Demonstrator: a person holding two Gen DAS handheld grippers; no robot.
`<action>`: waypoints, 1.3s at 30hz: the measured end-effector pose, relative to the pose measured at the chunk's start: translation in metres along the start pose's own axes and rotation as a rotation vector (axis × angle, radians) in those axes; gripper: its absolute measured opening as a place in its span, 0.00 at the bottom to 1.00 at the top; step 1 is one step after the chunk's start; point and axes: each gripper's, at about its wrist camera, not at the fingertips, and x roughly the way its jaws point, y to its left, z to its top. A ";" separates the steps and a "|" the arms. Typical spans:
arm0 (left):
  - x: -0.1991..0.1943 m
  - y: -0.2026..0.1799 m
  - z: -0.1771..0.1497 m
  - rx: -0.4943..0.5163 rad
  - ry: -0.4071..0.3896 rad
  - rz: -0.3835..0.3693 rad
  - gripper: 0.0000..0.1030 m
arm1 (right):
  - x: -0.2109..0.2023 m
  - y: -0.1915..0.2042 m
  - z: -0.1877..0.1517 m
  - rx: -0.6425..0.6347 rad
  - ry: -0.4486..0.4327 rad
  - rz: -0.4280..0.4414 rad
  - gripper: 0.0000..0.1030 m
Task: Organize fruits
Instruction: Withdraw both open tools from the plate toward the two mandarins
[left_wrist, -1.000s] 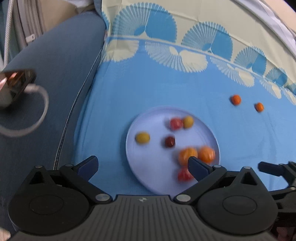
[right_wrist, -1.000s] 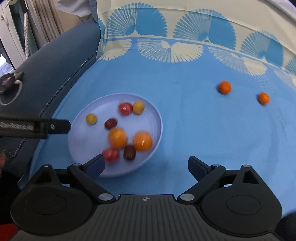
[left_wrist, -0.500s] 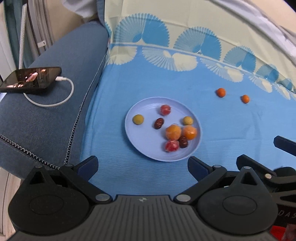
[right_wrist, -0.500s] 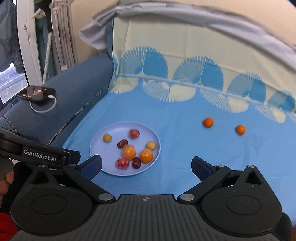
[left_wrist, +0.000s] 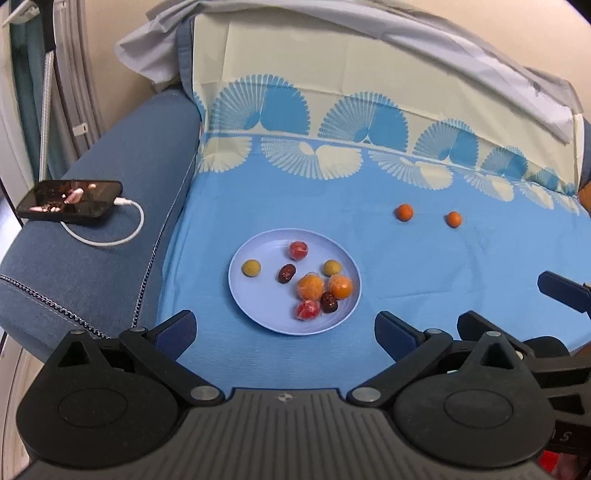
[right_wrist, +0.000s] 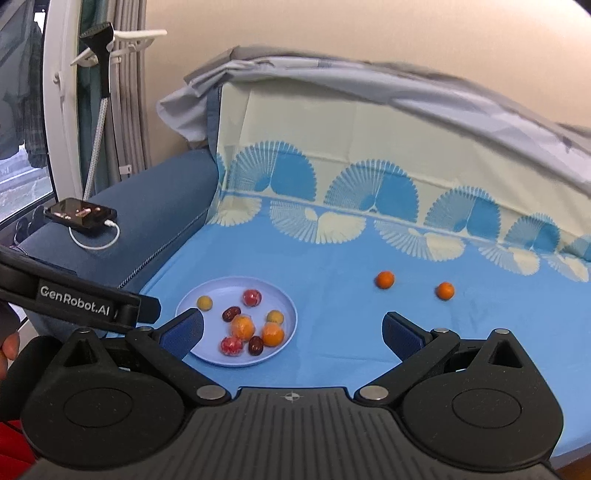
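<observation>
- Eight fruits are sitting on the plate (left_wrist: 258, 317).
- Two orange fruits (left_wrist: 404, 212) (left_wrist: 454, 219) are lying apart on the cloth (left_wrist: 424, 266).
- Both the left gripper (left_wrist: 284, 330) and the right gripper (right_wrist: 291, 328) are spread, gripping nothing.

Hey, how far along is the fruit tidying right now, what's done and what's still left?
Mostly done: eight small fruits sit on the plate. Nothing is in hand: the left gripper and the right gripper are both open and empty, with the right one's fingers just having spread wider. Left to do: two oranges, one and another, lie on the blue sheet, apart from the plate.
</observation>
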 end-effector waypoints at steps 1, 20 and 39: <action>-0.003 0.000 -0.001 -0.002 -0.007 0.001 1.00 | -0.002 0.001 0.000 -0.001 -0.006 -0.002 0.99; -0.022 -0.010 -0.007 0.035 -0.049 -0.010 1.00 | -0.018 -0.003 -0.008 0.024 -0.031 -0.016 0.99; 0.063 -0.040 0.018 0.049 0.136 -0.018 1.00 | 0.050 -0.069 -0.029 0.194 0.098 -0.083 0.99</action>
